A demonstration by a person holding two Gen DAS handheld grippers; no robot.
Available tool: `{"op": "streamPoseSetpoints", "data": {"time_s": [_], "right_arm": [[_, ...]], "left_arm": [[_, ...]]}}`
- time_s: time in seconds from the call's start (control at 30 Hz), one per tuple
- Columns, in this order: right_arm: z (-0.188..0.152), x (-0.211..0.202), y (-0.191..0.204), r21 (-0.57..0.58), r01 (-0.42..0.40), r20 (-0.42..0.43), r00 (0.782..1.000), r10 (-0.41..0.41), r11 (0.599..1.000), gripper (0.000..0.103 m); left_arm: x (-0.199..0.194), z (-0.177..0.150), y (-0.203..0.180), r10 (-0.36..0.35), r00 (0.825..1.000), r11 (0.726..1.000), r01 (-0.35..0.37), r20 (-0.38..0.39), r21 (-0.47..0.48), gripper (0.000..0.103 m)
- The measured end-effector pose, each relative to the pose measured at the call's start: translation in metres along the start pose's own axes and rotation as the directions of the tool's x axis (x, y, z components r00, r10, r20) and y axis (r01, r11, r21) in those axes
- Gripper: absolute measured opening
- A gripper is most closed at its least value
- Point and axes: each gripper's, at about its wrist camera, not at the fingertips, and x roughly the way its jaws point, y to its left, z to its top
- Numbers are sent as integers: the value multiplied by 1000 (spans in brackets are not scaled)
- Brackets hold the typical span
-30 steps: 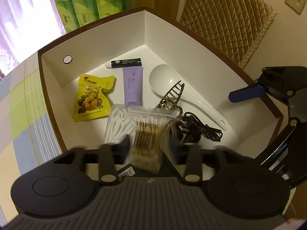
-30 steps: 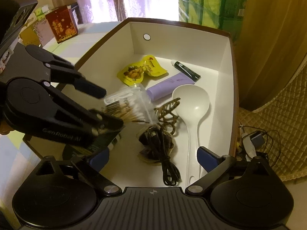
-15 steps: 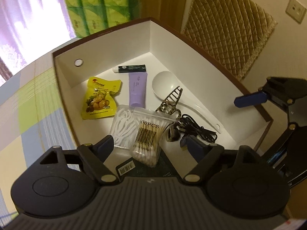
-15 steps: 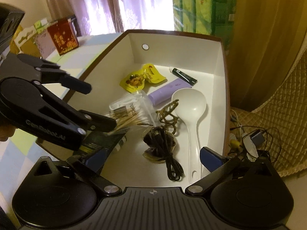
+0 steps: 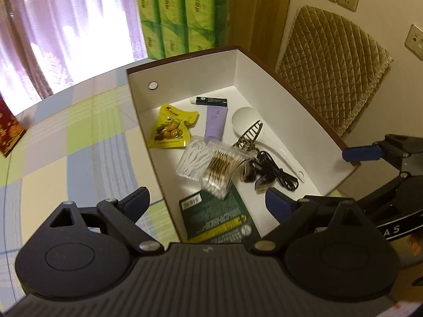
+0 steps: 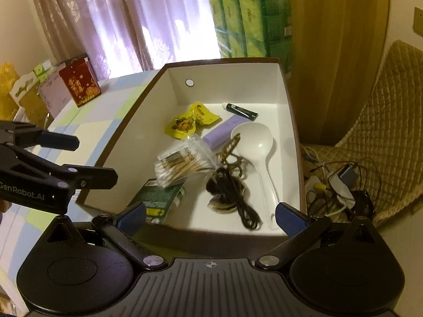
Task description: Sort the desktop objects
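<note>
Checked pastel cloth covered the bench [image 5: 79, 142], where a white, brown-rimmed cardboard box [image 5: 304, 121] gathered the sorted items. Its clear packet of cotton swabs [image 5: 222, 166] lay propped on a dark green carton [image 5: 216, 211], below the left tool [image 5: 207, 198], whose jaws were opening, empty. The right tool [image 6: 211, 216] hung apart, empty, nearer the box's rim.

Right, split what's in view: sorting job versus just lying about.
Job:
- box
- cotton swab pack
- yellow snack pouch
- purple tube
- white spoon
- hair claw
- black cable

Lying about:
- green tissue packs
- red box
- quilted cushion
</note>
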Motion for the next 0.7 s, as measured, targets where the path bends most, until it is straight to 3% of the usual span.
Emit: {"op": "streamPoseSetpoints", "data": {"time_s": [0.3, 0.7], "right_arm": [[-20, -18, 16, -19, 12, 32, 999, -11, 1000, 101], [-45, -39, 25, -23, -4, 39, 999, 4, 1000, 101]], "left_arm": [[-27, -30, -3, 66, 998, 994, -64, 22, -90, 96], [-70, -62, -17, 183, 980, 976, -170, 83, -137, 102]]}}
